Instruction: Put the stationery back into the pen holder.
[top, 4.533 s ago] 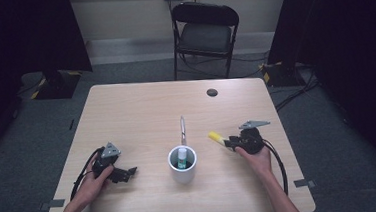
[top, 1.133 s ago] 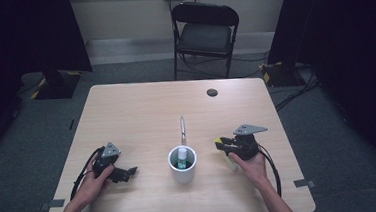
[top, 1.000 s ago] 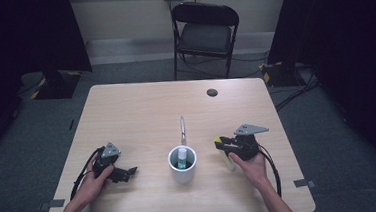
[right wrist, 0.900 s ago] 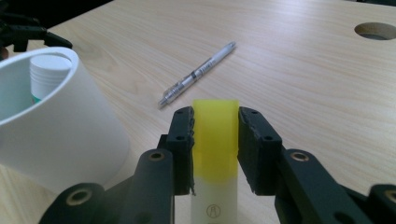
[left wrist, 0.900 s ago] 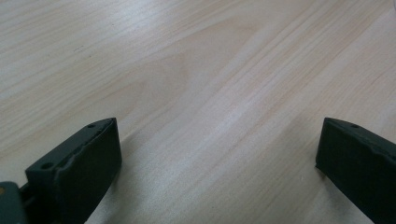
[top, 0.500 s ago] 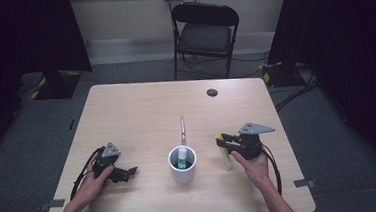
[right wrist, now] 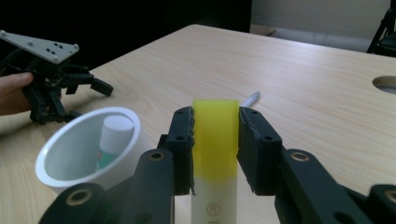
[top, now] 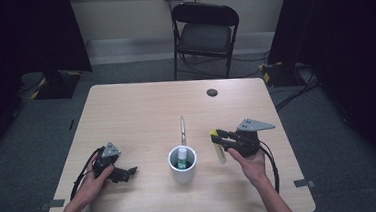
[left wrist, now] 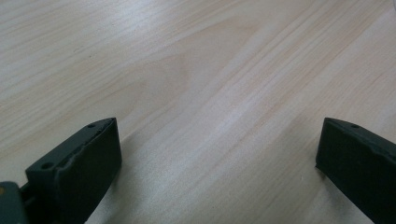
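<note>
Tabletop (top: pixel 141 114) work stood partway: the left tool (top: pixel 121 174) rested wide open and empty, a glue stick (top: pixel 182 157) already stood in the white cup (top: pixel 183 172), and the right tool (top: pixel 217 138) clamped a yellow-capped highlighter (right wrist: pixel 214 154) just beside that cup, a pen (top: pixel 182 130) lying untouched.

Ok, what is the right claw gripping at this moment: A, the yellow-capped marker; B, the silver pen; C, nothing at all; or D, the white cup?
A: in the right gripper view the right claw has both pads pressed on the cap of the yellow-capped marker, while the silver pen lies on the table and the white cup stands apart.
</note>
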The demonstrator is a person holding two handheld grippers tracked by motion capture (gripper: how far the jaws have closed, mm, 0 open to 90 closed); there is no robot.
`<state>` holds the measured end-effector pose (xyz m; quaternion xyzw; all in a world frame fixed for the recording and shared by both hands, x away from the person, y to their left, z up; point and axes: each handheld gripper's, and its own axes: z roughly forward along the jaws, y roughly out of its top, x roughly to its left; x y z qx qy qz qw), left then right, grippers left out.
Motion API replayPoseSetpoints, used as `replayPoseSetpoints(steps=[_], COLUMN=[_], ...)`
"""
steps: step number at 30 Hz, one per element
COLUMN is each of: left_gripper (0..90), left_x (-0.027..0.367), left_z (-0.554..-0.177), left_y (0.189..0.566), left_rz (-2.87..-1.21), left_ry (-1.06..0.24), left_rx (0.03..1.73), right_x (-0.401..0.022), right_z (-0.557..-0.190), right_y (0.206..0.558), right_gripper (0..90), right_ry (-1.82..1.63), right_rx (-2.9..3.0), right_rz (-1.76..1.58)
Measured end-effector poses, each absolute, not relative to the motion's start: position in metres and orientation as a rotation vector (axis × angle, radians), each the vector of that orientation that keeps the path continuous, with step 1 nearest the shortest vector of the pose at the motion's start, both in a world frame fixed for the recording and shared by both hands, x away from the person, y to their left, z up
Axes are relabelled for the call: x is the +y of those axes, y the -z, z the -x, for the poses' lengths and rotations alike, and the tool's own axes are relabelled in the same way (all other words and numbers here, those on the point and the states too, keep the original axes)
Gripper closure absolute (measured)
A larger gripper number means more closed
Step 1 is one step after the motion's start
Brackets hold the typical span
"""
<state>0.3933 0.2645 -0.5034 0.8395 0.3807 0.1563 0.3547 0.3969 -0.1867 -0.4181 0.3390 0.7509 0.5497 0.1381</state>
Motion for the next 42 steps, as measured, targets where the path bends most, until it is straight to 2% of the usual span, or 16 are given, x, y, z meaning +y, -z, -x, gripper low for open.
replayPoseSetpoints(steps=[23,42], left_gripper=[0.0,0.0], left_x=[0.265,0.265], left_z=[-0.394,-0.394], left_y=[0.503,0.503], left_rz=[-2.172,-2.173], left_ry=[-0.402,-0.402], left_rx=[0.982,0.981], right_x=[-0.157,-0.127], right_z=[-0.376,-0.375], right_y=[0.375,0.359], right_gripper=[67.4,67.4], right_ry=[-1.724,-1.808], right_rx=[2.163,2.19], right_rz=[-0.818,-0.743])
